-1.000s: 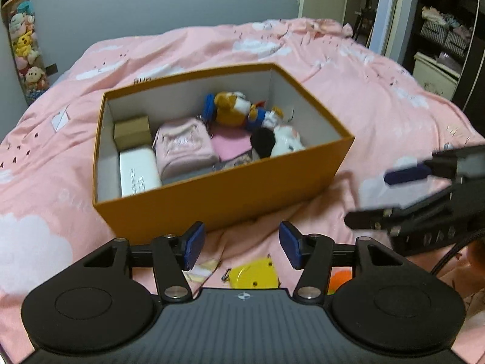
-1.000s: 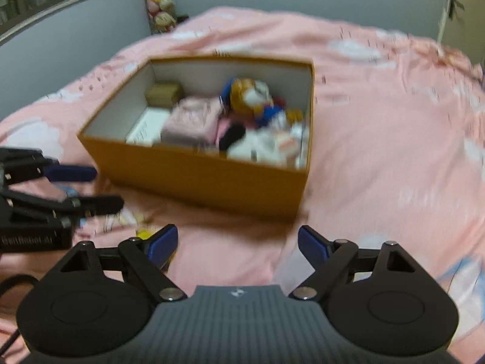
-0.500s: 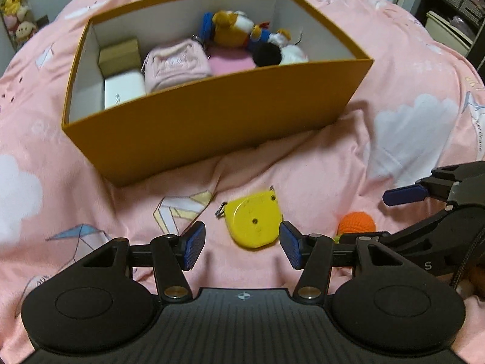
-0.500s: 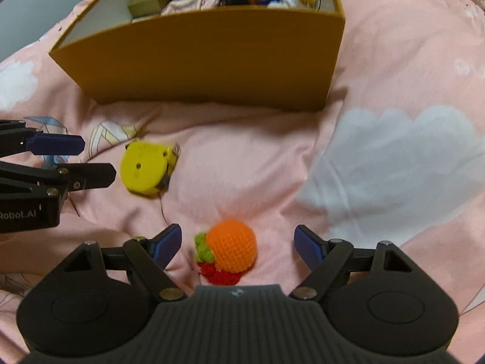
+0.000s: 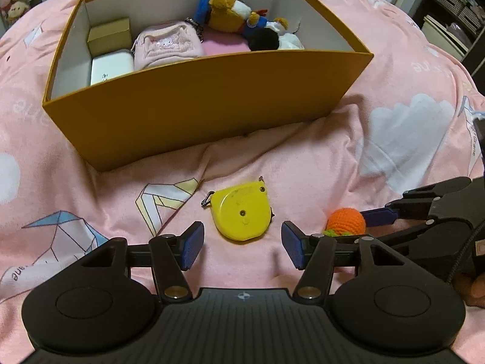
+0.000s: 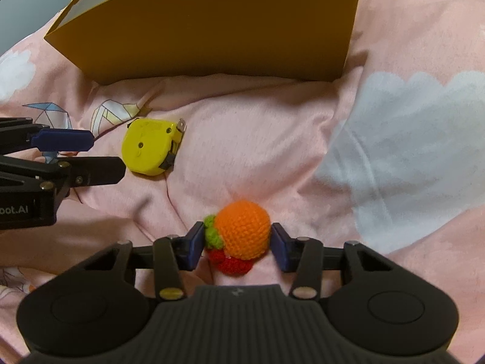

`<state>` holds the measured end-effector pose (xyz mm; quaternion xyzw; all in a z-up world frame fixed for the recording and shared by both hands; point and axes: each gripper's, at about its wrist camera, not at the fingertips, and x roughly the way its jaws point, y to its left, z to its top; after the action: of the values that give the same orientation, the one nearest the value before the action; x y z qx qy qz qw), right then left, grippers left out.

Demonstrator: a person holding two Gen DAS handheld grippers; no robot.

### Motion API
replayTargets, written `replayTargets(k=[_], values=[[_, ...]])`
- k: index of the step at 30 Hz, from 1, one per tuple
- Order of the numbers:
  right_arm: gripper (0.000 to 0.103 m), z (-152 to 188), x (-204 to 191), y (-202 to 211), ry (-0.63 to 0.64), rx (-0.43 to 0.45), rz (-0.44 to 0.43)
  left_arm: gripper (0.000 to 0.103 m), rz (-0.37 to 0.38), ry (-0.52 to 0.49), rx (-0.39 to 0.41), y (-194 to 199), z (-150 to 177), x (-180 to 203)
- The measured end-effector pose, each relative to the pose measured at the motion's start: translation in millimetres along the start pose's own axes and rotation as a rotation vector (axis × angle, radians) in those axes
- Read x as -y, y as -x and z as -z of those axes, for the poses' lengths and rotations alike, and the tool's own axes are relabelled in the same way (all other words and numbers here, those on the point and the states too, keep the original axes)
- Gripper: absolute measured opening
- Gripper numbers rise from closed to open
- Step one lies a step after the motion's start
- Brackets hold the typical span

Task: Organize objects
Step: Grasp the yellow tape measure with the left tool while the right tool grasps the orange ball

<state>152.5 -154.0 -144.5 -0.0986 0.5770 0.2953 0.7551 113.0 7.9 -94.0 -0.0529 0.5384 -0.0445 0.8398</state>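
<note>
A yellow tape measure (image 5: 241, 212) lies on the pink bedspread just ahead of my open, empty left gripper (image 5: 242, 244); it also shows in the right wrist view (image 6: 148, 147). A crocheted orange toy (image 6: 242, 233) with green and red parts sits between the pads of my right gripper (image 6: 236, 245), which has closed around it; the pads touch its sides. The toy shows in the left wrist view (image 5: 347, 221). An orange cardboard box (image 5: 212, 103) stands behind, holding plush toys, a pink pouch and small boxes.
The bedspread (image 5: 394, 139) is soft and wrinkled, with cloud and origami prints. The box front wall (image 6: 212, 24) rises just beyond both objects. Shelves and a doorway lie at the far right (image 5: 454, 15). My left gripper shows at the left in the right wrist view (image 6: 60, 154).
Both grippers dropped from above the box down to the bedspread. My right gripper moved onto the orange toy and narrowed around it. My left gripper neared the tape measure.
</note>
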Motion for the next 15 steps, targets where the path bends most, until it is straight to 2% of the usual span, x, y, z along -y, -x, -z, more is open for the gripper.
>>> replayTargets(k=[4,11,14,15], values=[[0.048,-0.7,-0.3,8.1,0.008,0.037,0.006,0.074,-0.015,0.041,0.000,-5.0,-3.7,-2.4],[0.048,-8.5,5.8,24.7,0.019,0.110,0.061,0.075,-0.058,0.020,-0.015,-25.5,-12.8,11.0],[0.048,-10.7,7.6,25.8,0.022,0.120,0.074,0.071,-0.066,0.031,-0.036,-37.0,-15.9,12.0],[0.048,-11.5,8.3,25.8,0.021,0.122,0.074,0.067,-0.074,0.035,-0.046,-40.5,-16.4,12.1]])
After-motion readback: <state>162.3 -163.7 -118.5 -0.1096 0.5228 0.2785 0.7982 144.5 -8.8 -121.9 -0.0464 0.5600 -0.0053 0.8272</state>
